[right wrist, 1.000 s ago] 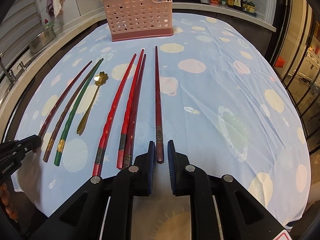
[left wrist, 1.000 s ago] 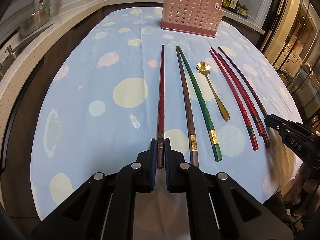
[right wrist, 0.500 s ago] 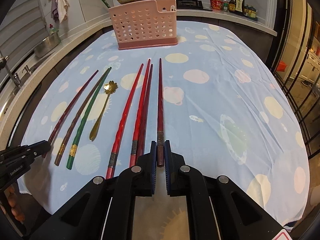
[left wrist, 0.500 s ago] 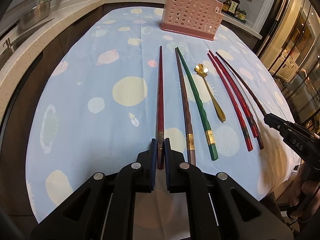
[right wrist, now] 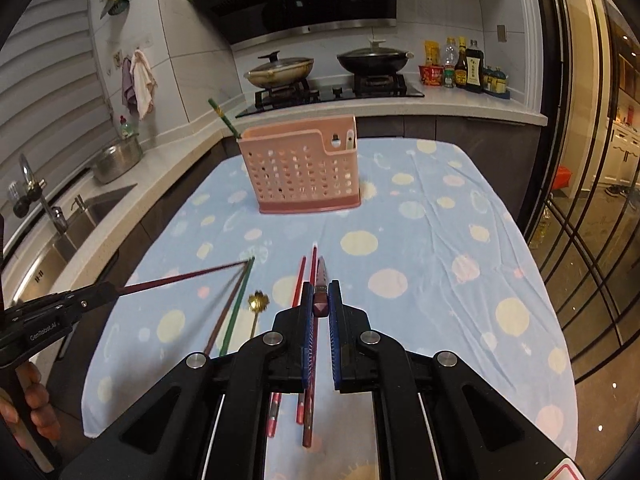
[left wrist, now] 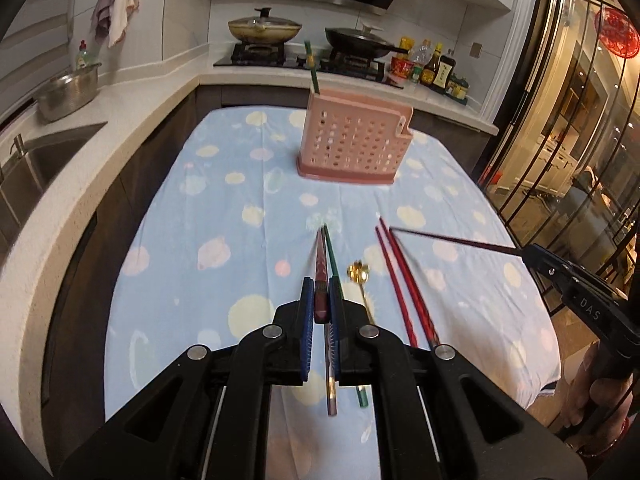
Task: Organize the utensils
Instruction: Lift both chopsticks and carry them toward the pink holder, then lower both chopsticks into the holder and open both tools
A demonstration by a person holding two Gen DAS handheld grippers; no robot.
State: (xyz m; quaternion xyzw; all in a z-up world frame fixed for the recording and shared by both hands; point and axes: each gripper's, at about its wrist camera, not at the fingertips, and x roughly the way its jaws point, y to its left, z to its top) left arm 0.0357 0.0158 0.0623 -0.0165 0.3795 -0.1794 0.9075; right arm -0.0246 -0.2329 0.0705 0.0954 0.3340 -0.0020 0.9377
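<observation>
Table (left wrist: 208,280), blue spotted cloth; pink holder (left wrist: 354,148) far centre; my left gripper (left wrist: 320,300) and right gripper (right wrist: 320,300) each pinching a dark red chopstick (left wrist: 321,276), lifted clear; next: carry both far, tip upright, drop into holder; rest lie near.

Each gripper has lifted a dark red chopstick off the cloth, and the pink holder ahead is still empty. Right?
Not quite. The pink holder already has a green chopstick standing in it, as the right wrist view shows. Left gripper and right gripper each hold a dark red chopstick clear of the cloth.
</observation>
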